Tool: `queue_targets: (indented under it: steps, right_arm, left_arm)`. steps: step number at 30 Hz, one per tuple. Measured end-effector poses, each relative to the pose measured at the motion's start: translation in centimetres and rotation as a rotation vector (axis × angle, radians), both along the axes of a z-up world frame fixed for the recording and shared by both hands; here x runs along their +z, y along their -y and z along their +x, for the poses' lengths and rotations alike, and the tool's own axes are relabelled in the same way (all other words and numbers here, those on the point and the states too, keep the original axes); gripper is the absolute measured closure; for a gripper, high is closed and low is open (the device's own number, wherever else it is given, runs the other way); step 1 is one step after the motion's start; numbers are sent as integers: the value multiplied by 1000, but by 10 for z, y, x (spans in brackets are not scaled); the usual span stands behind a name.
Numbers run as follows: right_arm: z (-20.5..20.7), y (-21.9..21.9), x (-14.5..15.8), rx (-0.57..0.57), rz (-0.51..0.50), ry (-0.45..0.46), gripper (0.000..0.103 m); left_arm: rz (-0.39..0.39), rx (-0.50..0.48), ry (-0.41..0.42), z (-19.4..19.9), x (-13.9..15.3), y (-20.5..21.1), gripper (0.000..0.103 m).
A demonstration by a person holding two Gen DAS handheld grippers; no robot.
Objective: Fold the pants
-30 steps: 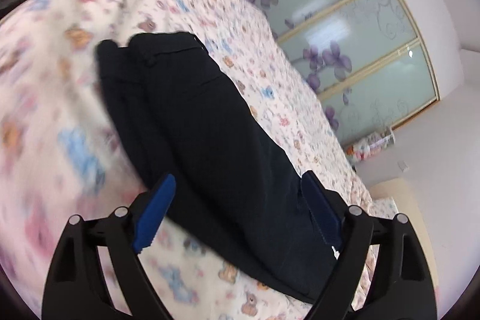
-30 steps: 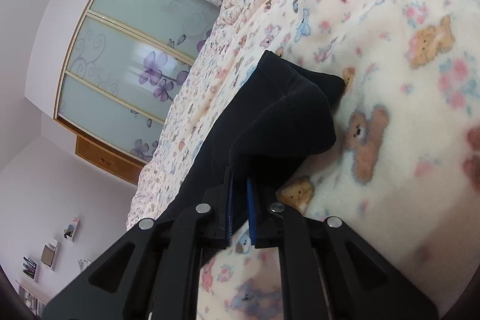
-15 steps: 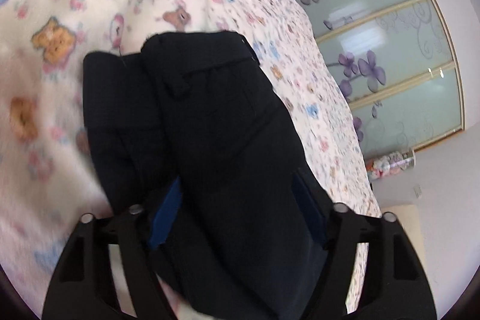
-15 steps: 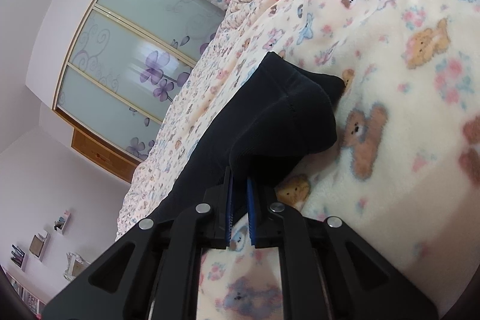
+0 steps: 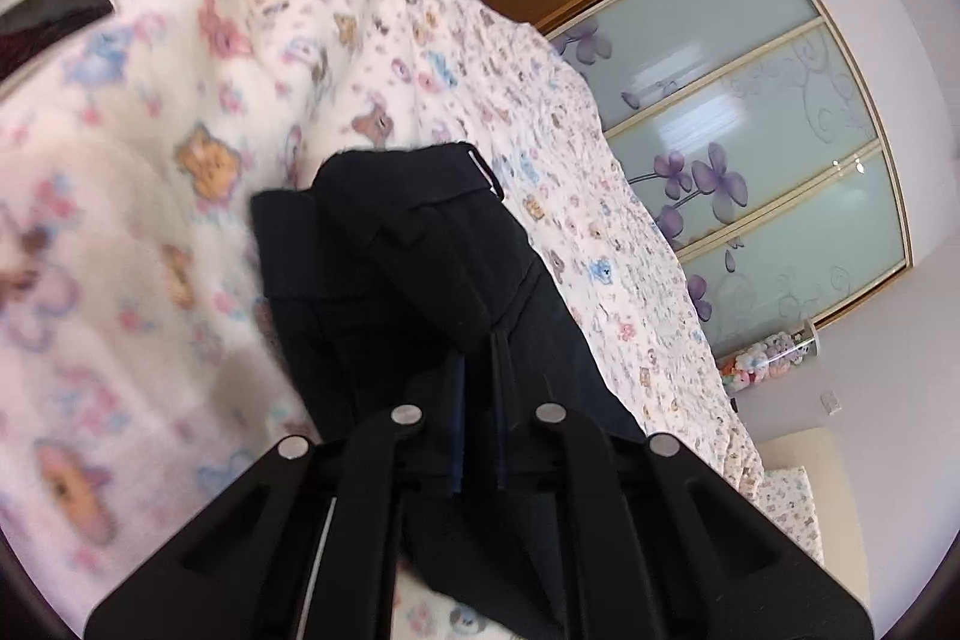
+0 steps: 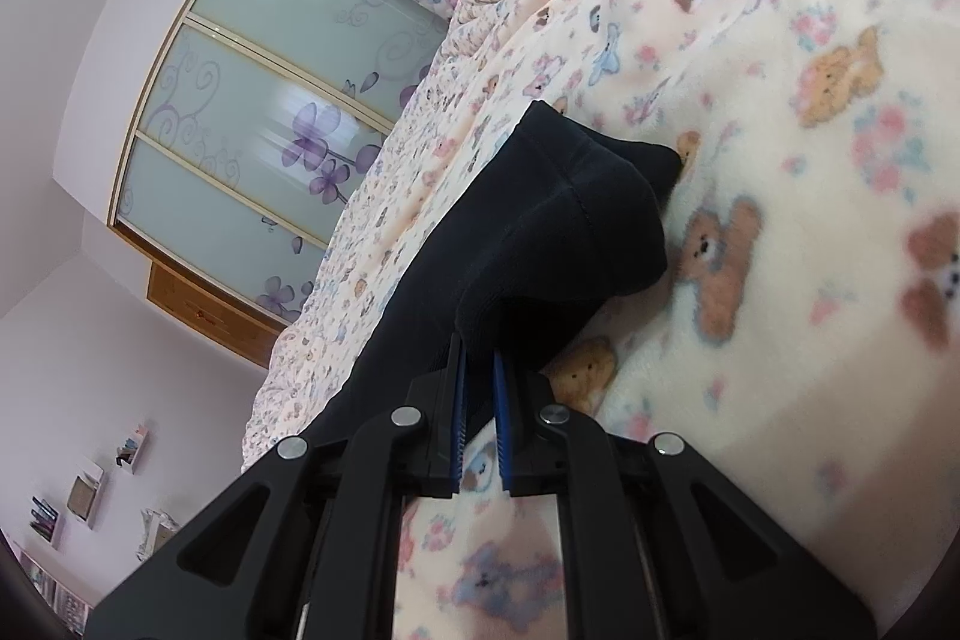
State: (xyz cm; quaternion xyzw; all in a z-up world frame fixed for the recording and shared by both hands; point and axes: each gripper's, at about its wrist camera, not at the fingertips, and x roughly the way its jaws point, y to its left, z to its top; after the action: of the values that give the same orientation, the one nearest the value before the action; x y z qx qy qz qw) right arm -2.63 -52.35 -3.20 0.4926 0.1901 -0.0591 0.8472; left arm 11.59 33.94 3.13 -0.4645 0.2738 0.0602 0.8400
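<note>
Dark navy pants point(image 5: 414, 280) lie on a bed covered by a cream blanket with a teddy-bear print point(image 5: 150, 172). In the left wrist view the waistband end with a belt loop points away from me. My left gripper point(image 5: 477, 394) is shut on the pants fabric near the waist. In the right wrist view the leg hems point(image 6: 576, 220) lie bunched on the blanket point(image 6: 810, 220). My right gripper point(image 6: 478, 388) is shut on the hem end of the pants.
A sliding wardrobe with frosted glass and purple flowers point(image 5: 750, 124) stands past the far edge of the bed; it also shows in the right wrist view point(image 6: 258, 118). A dark flat object point(image 5: 54, 10) lies on the blanket at the left. Wall shelves point(image 6: 84, 490) hang in the room.
My left gripper went from wide open around the pants to shut on the fabric near the waist. The right gripper stayed shut on the hems, hardly moving.
</note>
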Motion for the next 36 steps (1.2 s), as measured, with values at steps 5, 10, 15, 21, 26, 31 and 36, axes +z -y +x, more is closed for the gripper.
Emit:
queue_targets:
  steps: [5, 10, 15, 21, 26, 31, 36]
  right_arm:
    - [-11, -2, 6, -8, -28, -60, 94]
    - [-18, 1, 11, 11, -22, -115, 94]
    - [-21, 5, 21, 23, 71, -65, 89]
    - [-7, -36, 57, 104, -71, 37, 23]
    - [1, -10, 71, -78, -73, -50, 35]
    - [43, 38, 77, -116, -172, -255, 35]
    - [88, 63, 57, -34, -276, -418, 45]
  left_arm:
    - [20, 48, -20, -15, -18, 1, 100]
    - [47, 65, -68, -11, -42, 4, 93]
    - [78, 47, -17, -20, -29, 9, 52]
    - [193, 39, 80, -45, -4, 39, 18]
    - [258, -70, 145, -54, 3, 69, 10]
    - [366, -178, 154, -52, -18, 100, 7]
    - [419, -201, 228, -61, -15, 112, 2]
